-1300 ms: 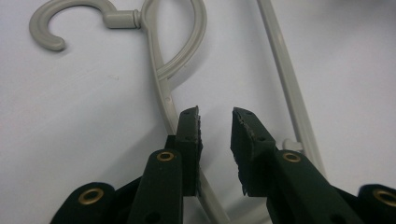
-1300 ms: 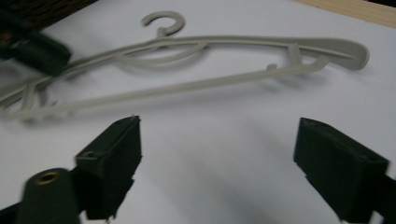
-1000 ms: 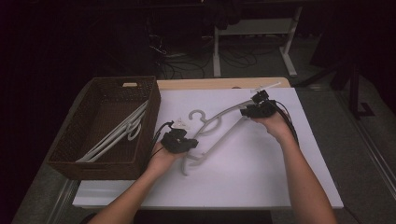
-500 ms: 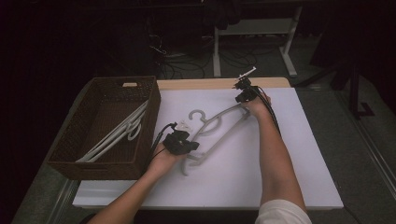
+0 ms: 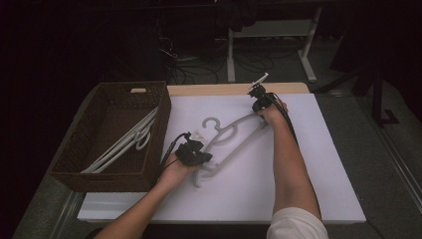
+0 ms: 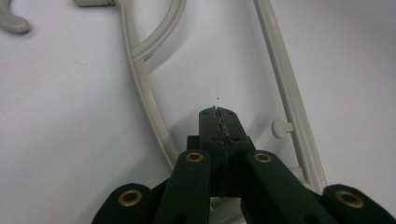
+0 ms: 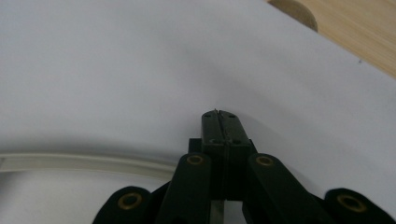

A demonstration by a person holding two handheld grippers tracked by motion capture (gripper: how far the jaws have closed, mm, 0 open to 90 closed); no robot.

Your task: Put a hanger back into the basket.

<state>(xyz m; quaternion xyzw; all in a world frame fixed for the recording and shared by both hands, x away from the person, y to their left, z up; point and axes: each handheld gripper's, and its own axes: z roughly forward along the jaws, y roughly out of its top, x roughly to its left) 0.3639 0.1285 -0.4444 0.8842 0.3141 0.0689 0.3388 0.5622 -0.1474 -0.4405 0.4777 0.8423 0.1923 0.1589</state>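
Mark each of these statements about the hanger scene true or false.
1. The white plastic hanger lies on the white table sheet. True.
2. The brown wicker basket is empty. False: it holds white hangers.
3. The left gripper has its fingers closed together. True.
4. The right gripper is over the basket. False: it is at the hanger's far end, near the wooden table edge.
5. The basket sits right of the sheet. False: left.

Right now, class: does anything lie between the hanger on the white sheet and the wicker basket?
Nothing visible does. The hanger lies on the white sheet beside the basket, with bare sheet between; only the basket's near wall must be cleared.
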